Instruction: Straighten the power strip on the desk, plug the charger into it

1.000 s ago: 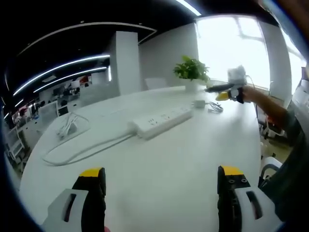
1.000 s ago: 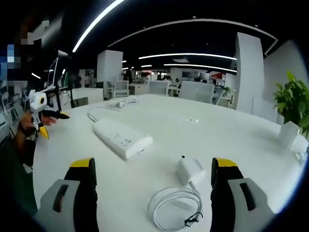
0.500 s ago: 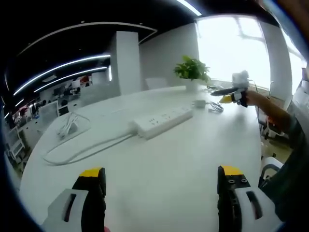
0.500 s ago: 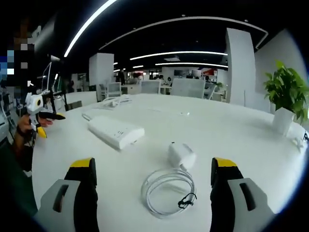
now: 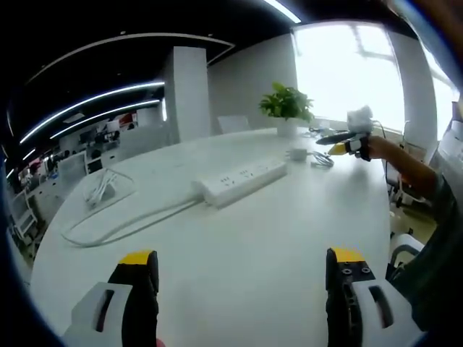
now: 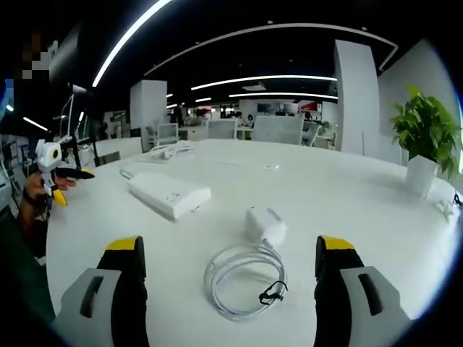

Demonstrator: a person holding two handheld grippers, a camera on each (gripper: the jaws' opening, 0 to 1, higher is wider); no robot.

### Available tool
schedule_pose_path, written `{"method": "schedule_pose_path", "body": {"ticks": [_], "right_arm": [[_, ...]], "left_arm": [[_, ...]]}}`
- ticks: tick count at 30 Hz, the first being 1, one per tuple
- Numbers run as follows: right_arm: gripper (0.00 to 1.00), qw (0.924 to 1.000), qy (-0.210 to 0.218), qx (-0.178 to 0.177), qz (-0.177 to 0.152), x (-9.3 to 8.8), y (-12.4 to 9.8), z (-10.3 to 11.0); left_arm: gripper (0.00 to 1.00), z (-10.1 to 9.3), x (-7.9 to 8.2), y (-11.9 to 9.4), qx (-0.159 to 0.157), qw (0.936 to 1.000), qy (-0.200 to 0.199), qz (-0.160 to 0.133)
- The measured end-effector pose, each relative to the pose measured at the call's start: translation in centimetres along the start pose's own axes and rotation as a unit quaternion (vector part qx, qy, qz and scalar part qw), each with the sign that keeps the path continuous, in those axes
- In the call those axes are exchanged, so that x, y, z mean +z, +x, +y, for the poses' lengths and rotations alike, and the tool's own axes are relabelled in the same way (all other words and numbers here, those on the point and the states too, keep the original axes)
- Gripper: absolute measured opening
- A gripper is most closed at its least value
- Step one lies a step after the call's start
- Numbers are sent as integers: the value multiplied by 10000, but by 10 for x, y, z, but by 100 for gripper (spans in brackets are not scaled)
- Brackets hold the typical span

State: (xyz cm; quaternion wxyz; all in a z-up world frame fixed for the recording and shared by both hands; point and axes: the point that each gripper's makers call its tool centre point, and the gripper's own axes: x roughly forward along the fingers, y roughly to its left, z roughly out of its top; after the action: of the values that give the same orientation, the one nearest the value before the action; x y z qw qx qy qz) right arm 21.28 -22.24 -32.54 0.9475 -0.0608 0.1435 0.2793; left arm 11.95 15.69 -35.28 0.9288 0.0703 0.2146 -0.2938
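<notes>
A white power strip (image 5: 241,178) lies at a slant in the middle of the white desk (image 5: 289,238), its cable (image 5: 123,224) looping off to the left. In the right gripper view the strip (image 6: 168,194) sits left of centre. The white charger (image 6: 265,224) lies just ahead, with its coiled white cable (image 6: 246,280) between my jaws. My right gripper (image 6: 228,289) is open above the coil. My left gripper (image 5: 242,289) is open over bare desk, well short of the strip. The right gripper (image 5: 346,139) also shows held in a hand, far right in the left gripper view, near the charger (image 5: 298,155).
A potted green plant (image 5: 286,108) stands at the desk's far side beyond the charger (image 6: 425,144). Another white cable bundle (image 5: 101,189) lies at the far left. The left gripper (image 6: 56,170), in a hand, shows at the left edge. Office chairs and desks fill the background.
The right gripper view has swung leftward and closer, bringing the charger and its coil toward the centre between the jaws. The left gripper view is unchanged.
</notes>
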Motion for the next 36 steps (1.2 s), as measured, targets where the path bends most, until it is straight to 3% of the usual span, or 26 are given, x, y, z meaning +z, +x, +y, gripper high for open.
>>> {"method": "schedule_pose_path", "body": {"ticks": [21, 36], "right_arm": [[95, 9995, -35, 7, 316, -12, 21, -27], [91, 9990, -78, 97, 426, -10, 36, -36]], "left_arm": [[99, 2, -3, 0, 13, 10000, -29, -4], [99, 5, -2, 1, 19, 10000, -81, -41]]}}
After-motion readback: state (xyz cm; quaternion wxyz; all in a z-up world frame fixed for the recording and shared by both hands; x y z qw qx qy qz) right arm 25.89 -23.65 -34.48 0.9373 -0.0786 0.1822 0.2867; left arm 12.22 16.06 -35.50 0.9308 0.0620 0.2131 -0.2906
